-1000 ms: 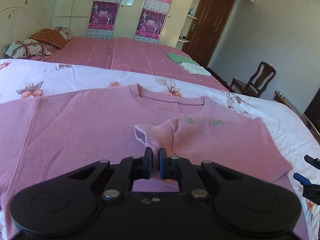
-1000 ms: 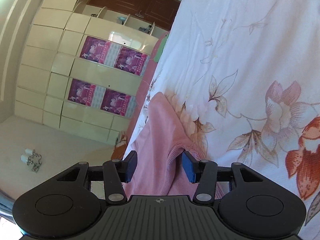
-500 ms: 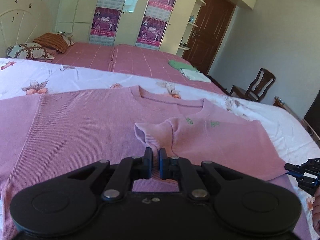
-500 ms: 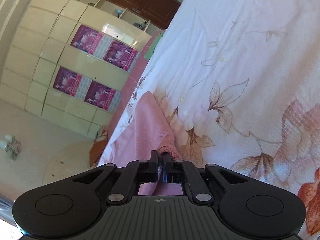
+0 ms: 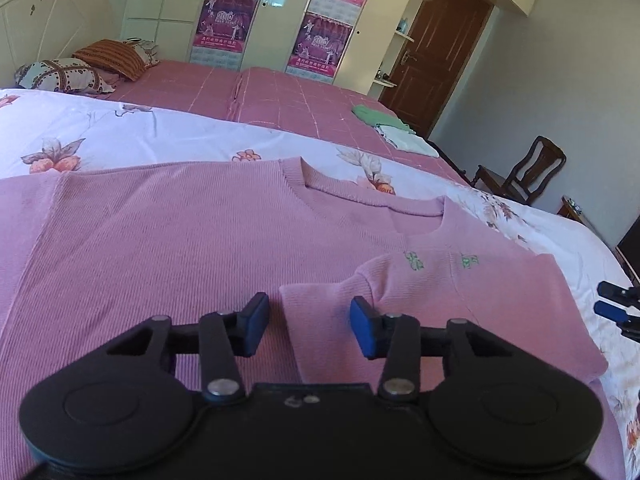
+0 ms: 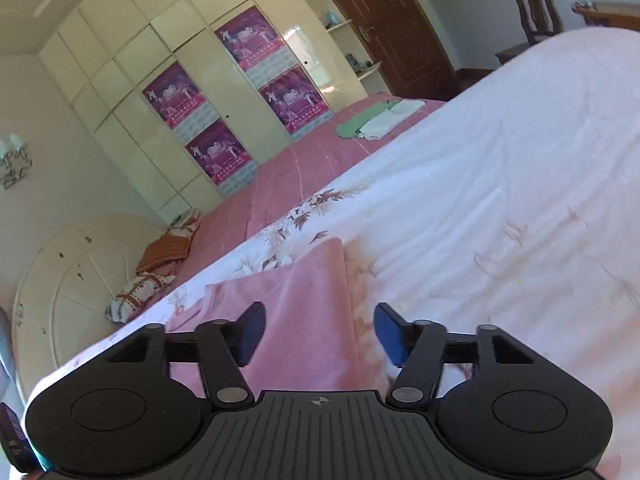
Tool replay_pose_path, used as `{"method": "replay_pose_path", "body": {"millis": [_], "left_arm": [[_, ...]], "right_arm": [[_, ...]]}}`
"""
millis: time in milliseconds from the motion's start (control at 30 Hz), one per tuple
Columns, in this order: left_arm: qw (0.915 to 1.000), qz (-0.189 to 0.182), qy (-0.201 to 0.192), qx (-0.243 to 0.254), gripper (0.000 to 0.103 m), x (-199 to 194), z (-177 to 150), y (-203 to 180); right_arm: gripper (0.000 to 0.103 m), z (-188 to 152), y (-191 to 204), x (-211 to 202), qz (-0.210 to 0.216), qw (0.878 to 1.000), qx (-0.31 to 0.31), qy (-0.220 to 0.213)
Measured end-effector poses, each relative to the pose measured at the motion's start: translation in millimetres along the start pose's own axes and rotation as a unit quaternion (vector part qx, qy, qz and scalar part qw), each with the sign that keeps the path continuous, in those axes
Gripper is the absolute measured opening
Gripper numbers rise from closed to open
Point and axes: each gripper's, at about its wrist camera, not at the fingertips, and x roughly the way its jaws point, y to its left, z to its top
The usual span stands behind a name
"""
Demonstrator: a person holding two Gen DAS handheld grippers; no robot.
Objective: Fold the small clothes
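A pink knitted sweater [image 5: 168,240] lies flat on the floral white bedspread [image 5: 120,128], neckline at the far side. Its right sleeve [image 5: 460,292] is folded inward across the chest, with the cuff [image 5: 308,304] between my left gripper's fingers. My left gripper [image 5: 306,328] is open just above the cuff and holds nothing. My right gripper [image 6: 318,336] is open over the sweater's right folded edge [image 6: 304,292], empty. It also shows at the right edge of the left wrist view [image 5: 616,304].
A second bed with a pink checked cover [image 5: 280,96] lies beyond, with folded green and white clothes [image 5: 392,128] and pillows [image 5: 80,68] on it. A wardrobe with posters [image 5: 272,12], a brown door [image 5: 444,40] and a wooden chair [image 5: 524,172] stand behind.
Both grippers opened and let go of the sweater. The folded sleeve now lies flat on the chest. The right gripper swung round to a more level view along the bed.
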Motion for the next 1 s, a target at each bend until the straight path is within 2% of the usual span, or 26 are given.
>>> {"method": "replay_pose_path", "body": {"millis": [33, 67, 133, 200, 233, 267, 300, 333, 400, 500, 533, 567, 600, 633, 700, 767, 833, 867, 900, 933, 1000], "left_arm": [[1.0, -0.001, 0.002, 0.0, 0.018, 2, 1, -1], [1.0, -0.005, 0.005, -0.002, 0.007, 5, 1, -1], [1.0, -0.004, -0.001, 0.002, 0.006, 6, -1, -4], [0.9993, 0.008, -0.029, 0.022, 0.005, -3, -6, -10], [0.9981, 0.005, -0.06, 0.014, 0.005, -14, -9, -10], [0.9963, 0.009, -0.085, 0.01, 0.005, -24, -11, -10], [0.9939, 0.024, -0.106, 0.015, 0.005, -32, -12, -10], [0.9937, 0.03, -0.107, 0.017, 0.005, -33, -15, -10], [0.997, 0.04, -0.064, 0.016, 0.005, -16, -17, -8], [0.9978, 0.042, -0.049, 0.015, 0.009, -9, -18, -4], [0.9977, 0.047, -0.048, 0.005, 0.022, -12, -16, -1], [0.9962, 0.064, -0.058, -0.012, 0.03, -21, -15, 3], [0.9933, 0.082, -0.076, -0.029, 0.045, -32, -16, 6], [0.9913, 0.08, -0.097, -0.038, 0.047, -44, -17, 7], [0.9917, 0.058, -0.11, -0.033, 0.047, -58, -18, -3], [0.9947, 0.026, -0.099, 0.003, 0.047, -57, -22, -28], [0.996, 0.007, -0.076, 0.045, 0.048, -42, -30, -55], [0.9971, 0.005, -0.052, 0.056, 0.049, -30, -36, -62], [0.9977, 0.018, -0.024, 0.06, 0.049, -16, -42, -64], [0.9958, 0.027, -0.042, 0.076, 0.05, -13, -50, -66], [0.9946, 0.044, -0.043, 0.083, 0.051, -22, -49, -72]], "right_arm": [[0.045, 6, -2, 16, -0.003, 1.0, -0.001, 0.008], [0.043, 11, -4, 30, -0.004, 1.0, -0.001, 0.015], [0.042, 18, -10, 54, -0.012, 1.0, 0.0, 0.025], [0.042, 22, -17, 77, -0.004, 0.999, 0.008, 0.043], [0.017, 23, -19, 84, -0.001, 0.999, 0.004, 0.05], [0.001, 22, -18, 90, -0.006, 0.998, -0.009, 0.06], [0.002, 21, -16, 92, -0.028, 0.997, -0.029, 0.066], [0.002, 18, -14, 91, -0.027, 0.997, -0.041, 0.062], [0.002, 12, -12, 92, -0.03, 0.996, -0.062, 0.062], [0.003, 10, -12, 96, -0.03, 0.996, -0.063, 0.059], [0.003, 10, -11, 93, -0.034, 0.996, -0.061, 0.057], [0.003, 11, -8, 86, -0.036, 0.996, -0.064, 0.048], [0.003, 12, -4, 77, -0.029, 0.996, -0.074, 0.039], [0.003, 12, 2, 68, -0.021, 0.995, -0.087, 0.031], [0.003, 10, 11, 50, -0.005, 0.993, -0.112, 0.026], [0.003, -3, 17, 38, 0.011, 0.991, -0.13, 0.029], [0.003, -17, 24, 39, 0.018, 0.988, -0.146, 0.05], [0.003, -26, 26, 43, 0.011, 0.986, -0.156, 0.059], [0.003, -34, 25, 50, 0.002, 0.984, -0.159, 0.075], [0.002, -41, 24, 58, -0.01, 0.983, -0.16, 0.093], [0.003, -47, 23, 59, -0.016, 0.983, -0.161, 0.09]]}}
